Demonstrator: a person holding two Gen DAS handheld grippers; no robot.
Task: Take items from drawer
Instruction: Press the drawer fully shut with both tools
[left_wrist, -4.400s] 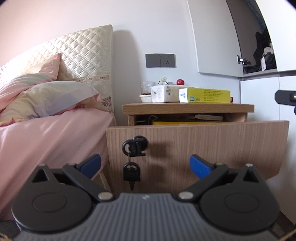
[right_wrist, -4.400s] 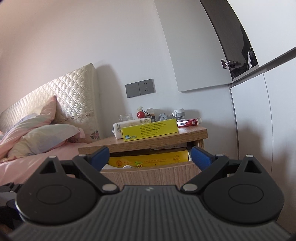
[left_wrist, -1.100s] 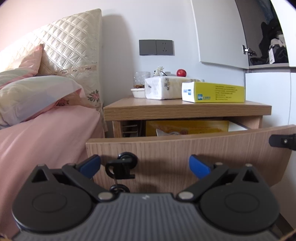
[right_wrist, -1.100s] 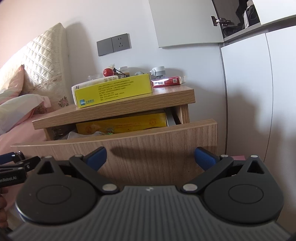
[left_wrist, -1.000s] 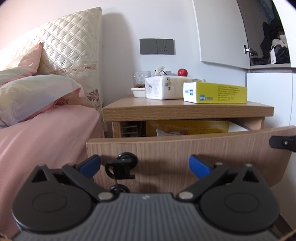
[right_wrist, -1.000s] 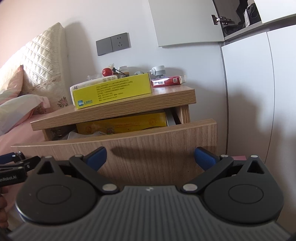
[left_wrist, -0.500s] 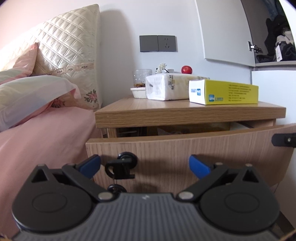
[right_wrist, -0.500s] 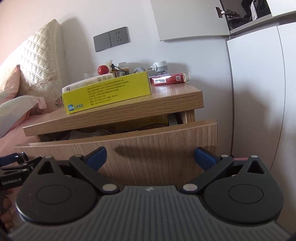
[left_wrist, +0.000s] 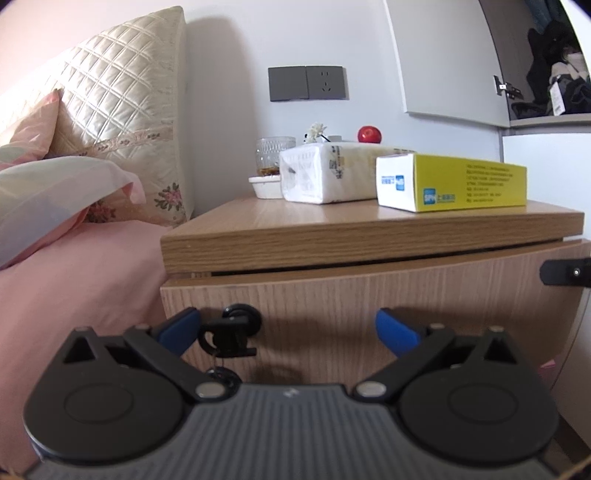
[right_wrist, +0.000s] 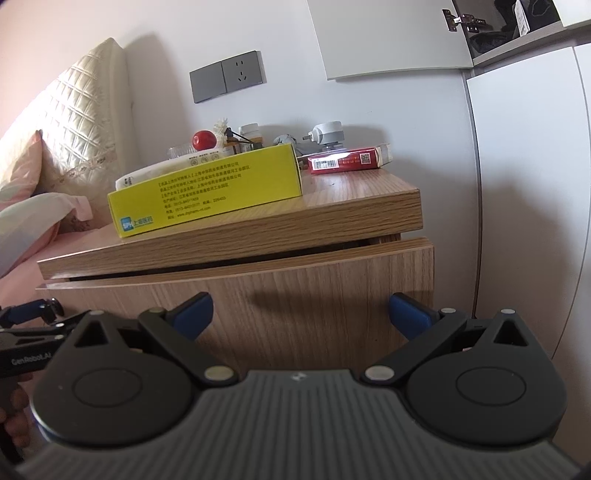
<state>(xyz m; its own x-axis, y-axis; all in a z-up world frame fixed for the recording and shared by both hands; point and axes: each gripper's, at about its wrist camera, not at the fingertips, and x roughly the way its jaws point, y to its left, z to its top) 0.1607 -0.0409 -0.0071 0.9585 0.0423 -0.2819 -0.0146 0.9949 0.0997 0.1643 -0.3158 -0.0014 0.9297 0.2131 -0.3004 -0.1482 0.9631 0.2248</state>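
Observation:
The wooden drawer front (left_wrist: 369, 302) (right_wrist: 295, 295) of the nightstand stands almost flush under the top, with only a thin dark gap showing; its contents are hidden. My left gripper (left_wrist: 288, 328) is open with its blue fingertips close to the drawer front, beside the black key (left_wrist: 231, 334) in the lock. My right gripper (right_wrist: 299, 312) is open too, its tips near the right half of the front. Neither holds anything. A yellow box (left_wrist: 450, 182) (right_wrist: 207, 194) lies on the nightstand top (left_wrist: 332, 229).
On the top also sit a white tissue pack (left_wrist: 325, 173), a glass (left_wrist: 275, 153), a red ball (left_wrist: 369, 133) and a red cigarette pack (right_wrist: 347, 160). A pink bed (left_wrist: 74, 277) lies left. White wardrobe doors (right_wrist: 528, 184) stand right.
The drawer has slid back in from well open to nearly closed, hiding the yellow item inside. Both grippers moved forward with the drawer front, staying open.

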